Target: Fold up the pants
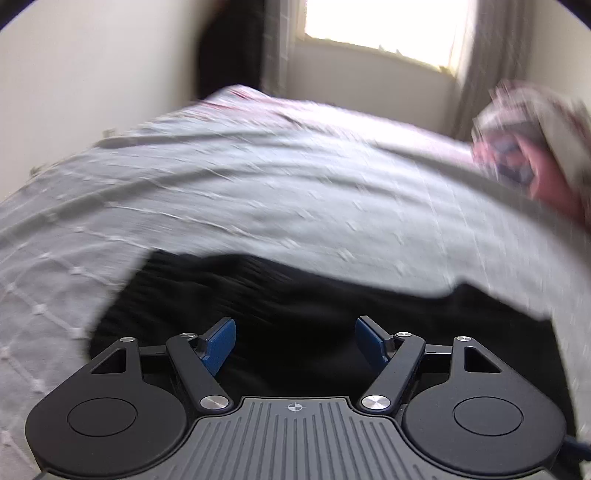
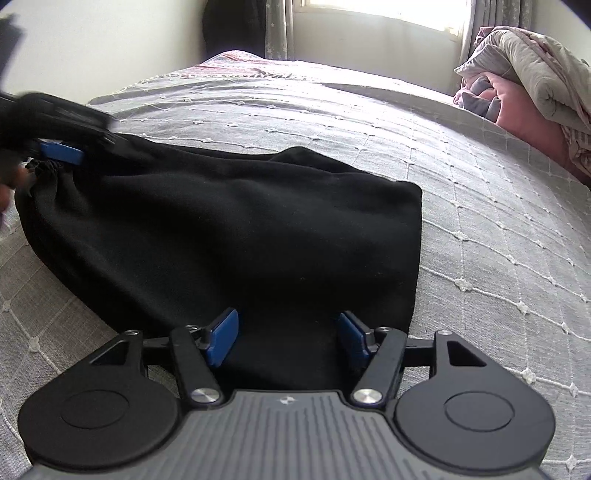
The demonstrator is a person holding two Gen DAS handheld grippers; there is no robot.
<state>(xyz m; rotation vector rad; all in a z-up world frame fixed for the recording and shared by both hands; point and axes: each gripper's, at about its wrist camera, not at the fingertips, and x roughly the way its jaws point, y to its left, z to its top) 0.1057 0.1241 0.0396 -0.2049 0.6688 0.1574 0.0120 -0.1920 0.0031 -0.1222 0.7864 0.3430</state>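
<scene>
Black pants (image 2: 229, 229) lie folded in a compact stack on a grey quilted bed (image 2: 480, 206). My right gripper (image 2: 288, 338) is open, its blue pads (image 2: 221, 341) spread over the near edge of the pants. My left gripper (image 1: 295, 345) is also open over the black pants (image 1: 295, 295), with nothing between its blue pads; this view is motion-blurred. In the right wrist view the left gripper (image 2: 62, 151) shows blurred at the far left corner of the pants, by the gathered waistband.
A rolled pink and beige duvet (image 2: 528, 77) lies at the right side of the bed; it also shows in the left wrist view (image 1: 535, 147). A bright window (image 2: 384, 11) and curtains stand behind the bed. A white wall (image 2: 110, 37) is at the left.
</scene>
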